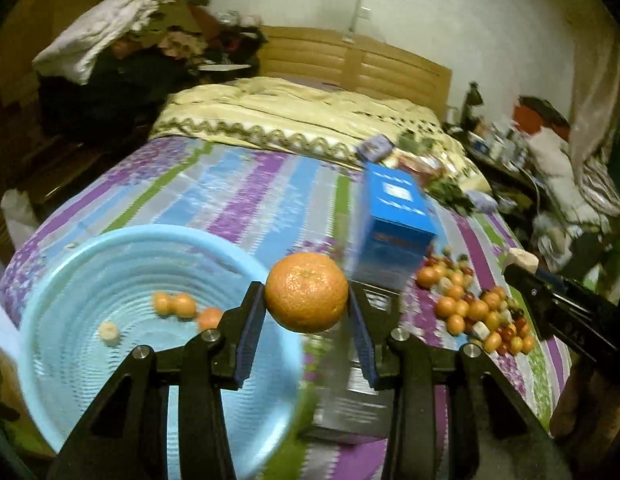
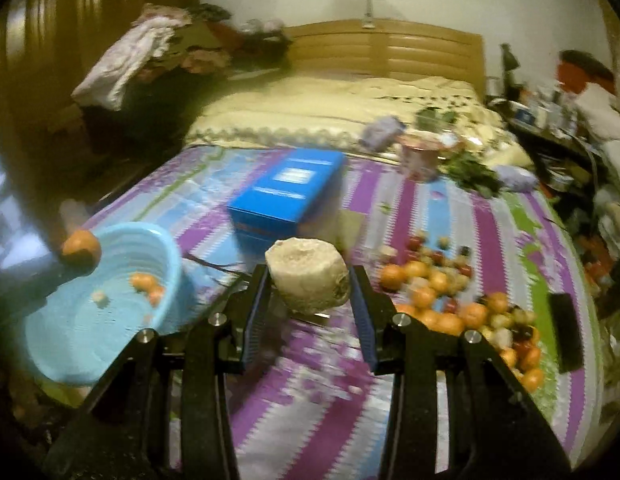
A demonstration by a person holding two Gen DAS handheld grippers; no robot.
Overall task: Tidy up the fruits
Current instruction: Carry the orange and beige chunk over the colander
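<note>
The left gripper (image 1: 306, 303) clamped an orange (image 1: 306, 291), the right gripper (image 2: 309, 295) a pale fruit (image 2: 308, 280); release each low over the basin (image 1: 70, 360), I judged.

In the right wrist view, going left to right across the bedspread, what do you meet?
Orange in the left gripper → blue basin → blue box → pale fruit in the right gripper → fruit pile → black object.

Dimpled orange (image 1: 306, 291); ribbed plastic basin (image 1: 90, 248); cloth bedspread (image 1: 238, 200)
</note>
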